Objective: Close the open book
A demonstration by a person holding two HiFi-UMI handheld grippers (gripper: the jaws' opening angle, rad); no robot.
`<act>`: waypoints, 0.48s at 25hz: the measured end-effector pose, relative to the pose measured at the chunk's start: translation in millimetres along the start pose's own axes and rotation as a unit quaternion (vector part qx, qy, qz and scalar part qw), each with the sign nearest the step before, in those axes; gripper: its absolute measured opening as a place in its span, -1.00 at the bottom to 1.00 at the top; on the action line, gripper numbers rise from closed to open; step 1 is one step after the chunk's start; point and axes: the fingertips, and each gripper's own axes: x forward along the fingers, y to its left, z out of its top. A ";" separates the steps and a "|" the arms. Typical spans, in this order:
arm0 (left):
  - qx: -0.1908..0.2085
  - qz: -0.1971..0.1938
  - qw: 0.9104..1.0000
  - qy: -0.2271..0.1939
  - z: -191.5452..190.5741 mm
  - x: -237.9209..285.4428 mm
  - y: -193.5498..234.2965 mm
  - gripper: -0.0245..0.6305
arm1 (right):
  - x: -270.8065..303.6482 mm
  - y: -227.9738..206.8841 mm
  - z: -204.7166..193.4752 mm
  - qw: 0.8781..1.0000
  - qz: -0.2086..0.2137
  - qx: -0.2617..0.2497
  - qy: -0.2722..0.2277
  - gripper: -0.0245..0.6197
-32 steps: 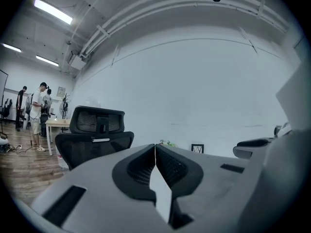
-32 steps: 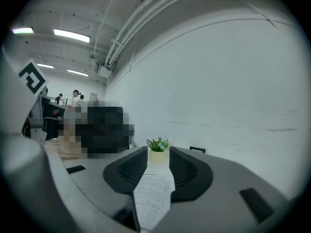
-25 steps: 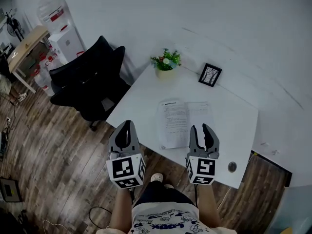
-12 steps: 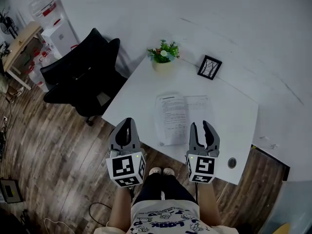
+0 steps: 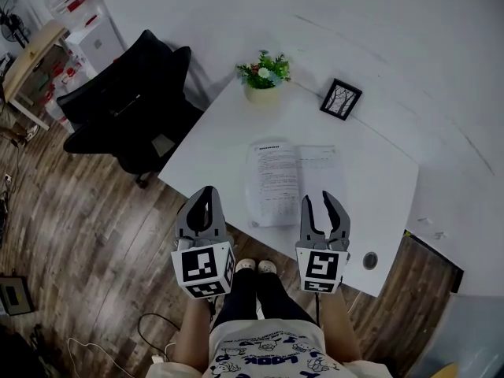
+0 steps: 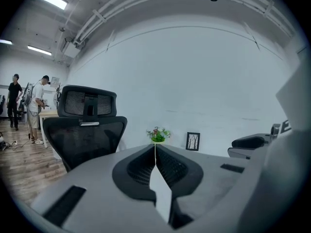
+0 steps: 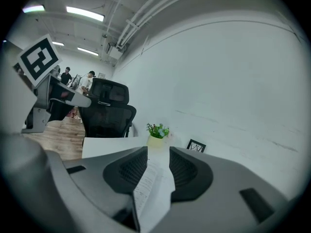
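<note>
An open book (image 5: 294, 182) lies flat on the white table (image 5: 213, 152), its printed pages facing up, near the front edge. My left gripper (image 5: 206, 193) hangs shut in front of the table's near left edge, left of the book, with nothing in it. My right gripper (image 5: 324, 200) is open over the table's front edge, at the book's near right corner and clear of it. In the right gripper view the book's pages (image 7: 149, 187) show through the gap of the right gripper (image 7: 158, 152). In the left gripper view the left gripper (image 6: 155, 147) has its tips together.
A potted plant (image 5: 265, 73) and a small picture frame (image 5: 341, 99) stand at the table's far side. A black office chair (image 5: 126, 109) is left of the table. A round grommet (image 5: 370, 260) sits at the near right corner. People stand far off (image 6: 34, 108).
Both grippers have dipped a little in front of the table, and the right one has rolled slightly. The book lies open as before.
</note>
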 end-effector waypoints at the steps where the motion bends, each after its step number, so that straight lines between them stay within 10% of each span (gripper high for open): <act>1: 0.001 0.002 1.000 0.002 -2.9 0.0 -1.2 -0.85 | 0.8 0.8 -3.5 1.000 0.002 -0.007 0.003 -0.51; 12: 0.014 0.029 0.999 0.007 -27.5 -8.7 -5.2 -0.85 | 2.5 25.5 -52.1 0.983 0.041 -0.177 0.028 -0.51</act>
